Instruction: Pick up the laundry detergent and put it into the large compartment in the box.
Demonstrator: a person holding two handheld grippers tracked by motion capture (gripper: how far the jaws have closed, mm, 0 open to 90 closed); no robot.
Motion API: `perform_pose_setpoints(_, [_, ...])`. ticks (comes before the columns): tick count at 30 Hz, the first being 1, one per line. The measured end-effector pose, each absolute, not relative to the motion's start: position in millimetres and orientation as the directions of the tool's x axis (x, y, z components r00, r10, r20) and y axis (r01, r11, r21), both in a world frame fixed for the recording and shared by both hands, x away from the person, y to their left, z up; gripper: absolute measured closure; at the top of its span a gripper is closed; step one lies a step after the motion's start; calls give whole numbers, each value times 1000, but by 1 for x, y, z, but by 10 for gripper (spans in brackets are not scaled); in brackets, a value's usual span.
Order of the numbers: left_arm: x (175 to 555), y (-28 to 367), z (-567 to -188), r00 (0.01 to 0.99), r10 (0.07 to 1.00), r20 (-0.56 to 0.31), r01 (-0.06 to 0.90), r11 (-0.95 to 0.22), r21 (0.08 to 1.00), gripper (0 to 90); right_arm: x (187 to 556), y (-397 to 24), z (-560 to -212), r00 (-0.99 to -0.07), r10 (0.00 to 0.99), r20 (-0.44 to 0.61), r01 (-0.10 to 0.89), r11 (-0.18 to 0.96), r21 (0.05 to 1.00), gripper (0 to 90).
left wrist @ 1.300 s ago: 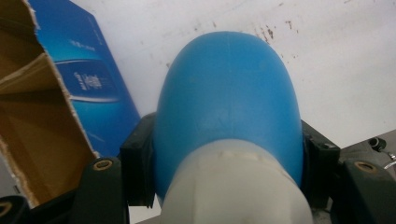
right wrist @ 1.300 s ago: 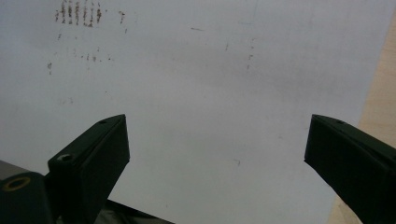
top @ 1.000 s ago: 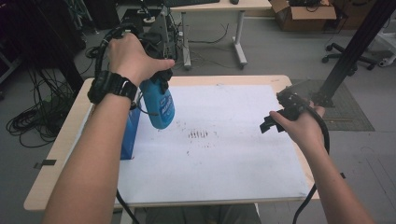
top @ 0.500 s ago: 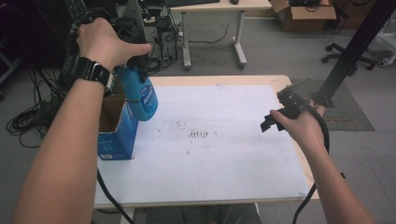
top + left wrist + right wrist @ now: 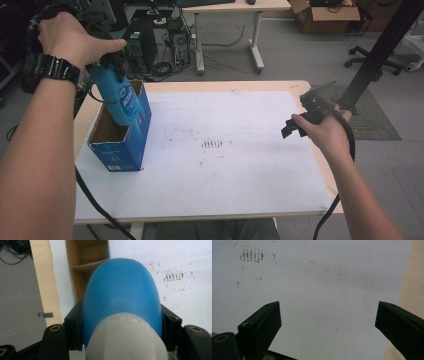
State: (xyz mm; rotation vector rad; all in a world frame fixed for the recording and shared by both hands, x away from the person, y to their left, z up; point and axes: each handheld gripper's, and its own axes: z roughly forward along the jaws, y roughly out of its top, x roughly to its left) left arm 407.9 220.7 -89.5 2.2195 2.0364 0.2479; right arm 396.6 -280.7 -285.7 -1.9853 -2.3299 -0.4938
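Left gripper: clamped on the blue bottle, one black jaw on each flank just above the pale neck; the bottle hangs base-down from the grip. Held this way, upright by the shoulders, its base leads, which suits lowering it into a narrow opening. In the high view the bottle is tilted slightly, its lower half in front of the mouth of the blue carton at the table's left side; whether the base has entered the mouth cannot be told.

Blue carton: upright, top flaps open, brown inside visible in the left gripper view, with a cardboard flap or divider across it. It stands on the white sheet near the sheet's left border, close to the wooden table edge. Judgement: clearance is tight, the bottle being nearly as wide as the opening, so the carton walls and the inner flap are the likely snags; the near left table edge leaves little room for the carton to slide.

Right gripper: jaws spread wide with nothing between them, held low over the right part of the sheet, well apart from carton and bottle. In the right gripper view the sheet lies bare below, the wooden edge at the right. Judgement: it is parked out of the way, free to steady the carton.

Middle of sheet: faint brown marks; otherwise open room.
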Motion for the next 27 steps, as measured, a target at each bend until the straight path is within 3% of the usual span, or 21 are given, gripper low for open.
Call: perform_pose_setpoints(27, [410, 258, -109, 15, 999, 42, 981, -22, 191, 375, 398, -283, -292, -169, 956, 238, 971, 121, 204, 69])
